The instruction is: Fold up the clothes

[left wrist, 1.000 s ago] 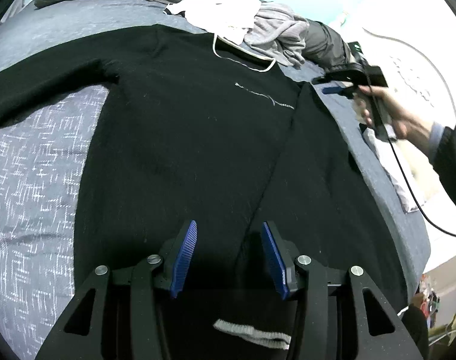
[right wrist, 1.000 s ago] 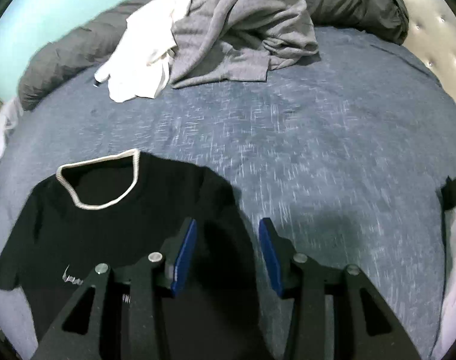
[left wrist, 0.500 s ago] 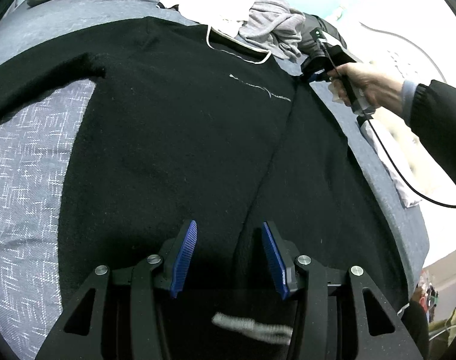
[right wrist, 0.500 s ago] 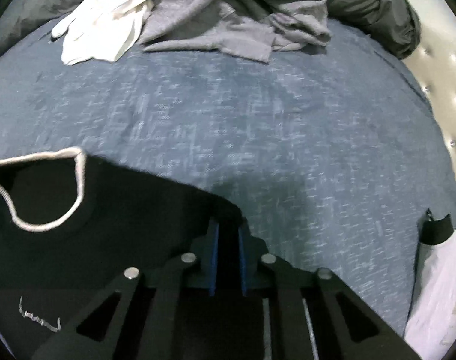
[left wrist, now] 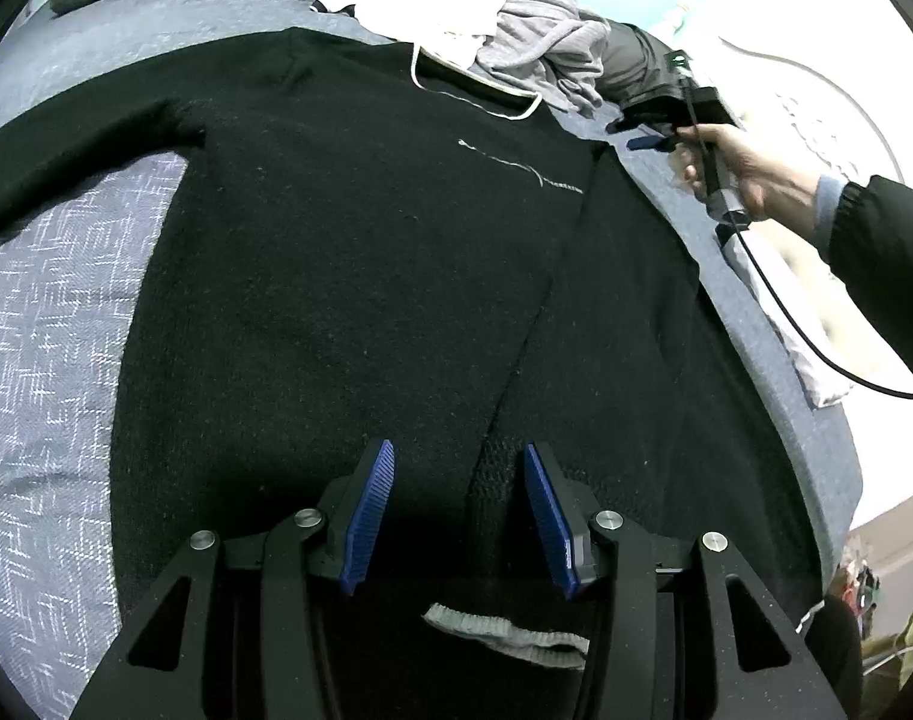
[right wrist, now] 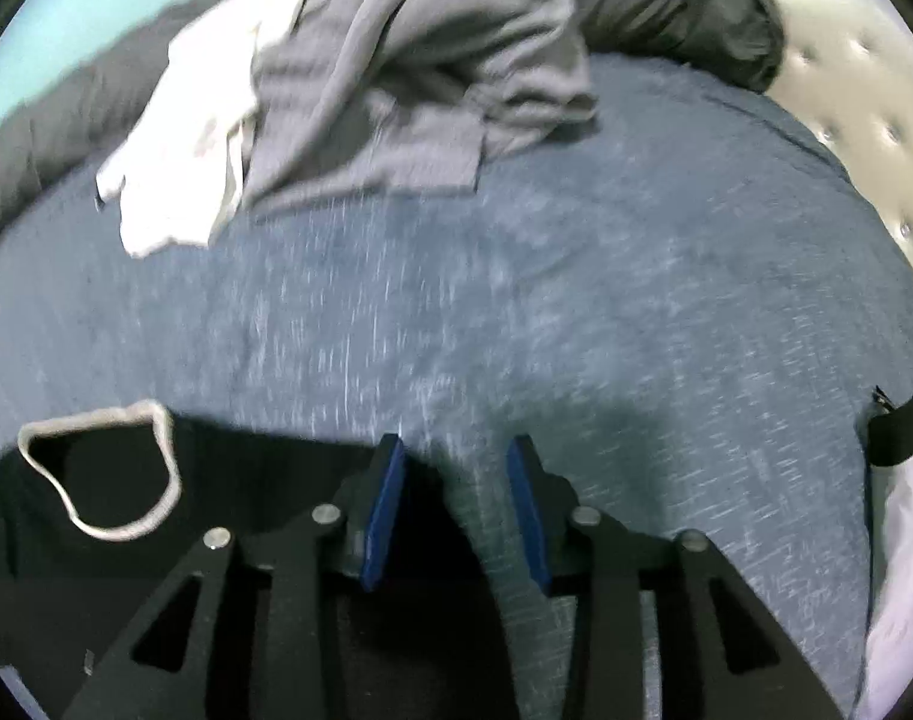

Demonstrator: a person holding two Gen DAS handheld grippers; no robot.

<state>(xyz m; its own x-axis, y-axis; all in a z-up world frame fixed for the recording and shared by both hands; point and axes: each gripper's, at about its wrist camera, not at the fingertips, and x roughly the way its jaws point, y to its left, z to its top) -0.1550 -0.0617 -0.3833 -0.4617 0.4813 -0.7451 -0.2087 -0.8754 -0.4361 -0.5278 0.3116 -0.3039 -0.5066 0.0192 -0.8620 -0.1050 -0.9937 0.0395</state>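
A black sweater [left wrist: 348, 276] with a white-trimmed collar [left wrist: 474, 93] lies spread on the blue-grey bed. Its right sleeve [left wrist: 630, 324] is folded down over the body. My left gripper [left wrist: 459, 516] is open, low over the sweater's hem, with the sleeve's grey cuff [left wrist: 504, 636] just below the jaws. My right gripper [right wrist: 456, 510] is open and empty above the sweater's shoulder edge [right wrist: 264, 480], beside the collar [right wrist: 102, 480]. It also shows in the left wrist view [left wrist: 654, 135], held in a hand at the shoulder.
A pile of white [right wrist: 198, 120] and grey clothes [right wrist: 408, 72] and a dark duvet [right wrist: 684, 18] lie at the far side of the bed. A tufted headboard [right wrist: 864, 96] is at the right. A white item with a black band [right wrist: 900, 438] lies at the bed's right edge.
My right gripper was shut on the sweater's shoulder half a second ago; it has opened and lifted back. The left gripper has stayed open over the hem.
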